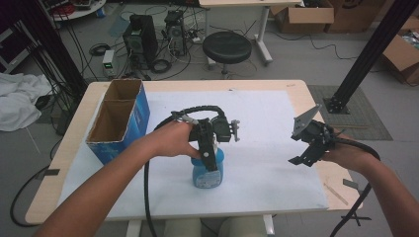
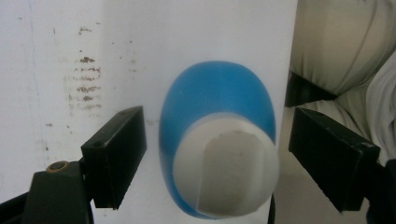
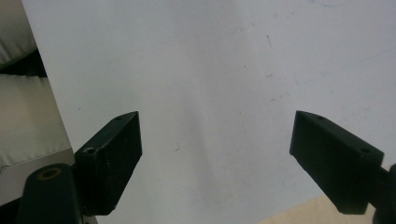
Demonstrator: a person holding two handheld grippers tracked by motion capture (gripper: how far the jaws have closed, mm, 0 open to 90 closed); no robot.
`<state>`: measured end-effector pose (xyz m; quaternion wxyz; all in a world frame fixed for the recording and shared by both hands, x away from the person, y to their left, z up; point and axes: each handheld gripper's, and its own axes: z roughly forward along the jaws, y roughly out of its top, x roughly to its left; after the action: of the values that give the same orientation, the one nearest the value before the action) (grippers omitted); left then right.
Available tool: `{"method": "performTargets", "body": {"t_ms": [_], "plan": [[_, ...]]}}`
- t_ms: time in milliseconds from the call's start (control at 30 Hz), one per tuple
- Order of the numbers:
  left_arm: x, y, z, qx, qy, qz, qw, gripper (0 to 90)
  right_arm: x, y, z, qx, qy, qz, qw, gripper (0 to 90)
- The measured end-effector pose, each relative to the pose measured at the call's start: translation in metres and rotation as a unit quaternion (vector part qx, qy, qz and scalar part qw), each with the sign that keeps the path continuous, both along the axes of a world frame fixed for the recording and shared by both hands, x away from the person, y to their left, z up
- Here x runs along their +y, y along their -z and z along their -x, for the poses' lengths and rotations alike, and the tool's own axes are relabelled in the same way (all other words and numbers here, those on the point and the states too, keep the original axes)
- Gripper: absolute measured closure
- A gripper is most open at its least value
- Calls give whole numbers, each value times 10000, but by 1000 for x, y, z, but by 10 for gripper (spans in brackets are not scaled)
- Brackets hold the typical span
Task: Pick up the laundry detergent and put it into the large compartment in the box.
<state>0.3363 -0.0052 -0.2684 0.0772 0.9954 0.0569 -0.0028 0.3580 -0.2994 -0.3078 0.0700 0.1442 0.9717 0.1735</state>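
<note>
Cardboard box (image 1: 118,118) stood far left on white sheet (image 1: 267,128), well apart from work. Left gripper (image 1: 210,155) hung over blue bottle (image 1: 207,173), jaws wide, straddling white cap (image 2: 226,170), not touching. Bottle upright near sheet's front edge; probably light, rigid plastic, slippery; grip below cap looked safest. Right gripper (image 1: 309,145) idled wide open over bare sheet near right edge; open room between.

My high view looks forward and down on the whole tabletop (image 1: 296,94). Left gripper view points straight down, close over the blue bottle (image 2: 217,140) (image 1: 207,170). Right gripper view faces the white sheet (image 3: 210,70) (image 1: 267,128), close; all three share it.
</note>
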Motion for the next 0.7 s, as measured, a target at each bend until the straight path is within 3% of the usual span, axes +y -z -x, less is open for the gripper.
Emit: {"method": "performTargets", "body": {"t_ms": [700], "plan": [[0,22,-1,67,-119,-94,9999,199,-1,-1,1,-25,-2,-51,10000,165]]}}
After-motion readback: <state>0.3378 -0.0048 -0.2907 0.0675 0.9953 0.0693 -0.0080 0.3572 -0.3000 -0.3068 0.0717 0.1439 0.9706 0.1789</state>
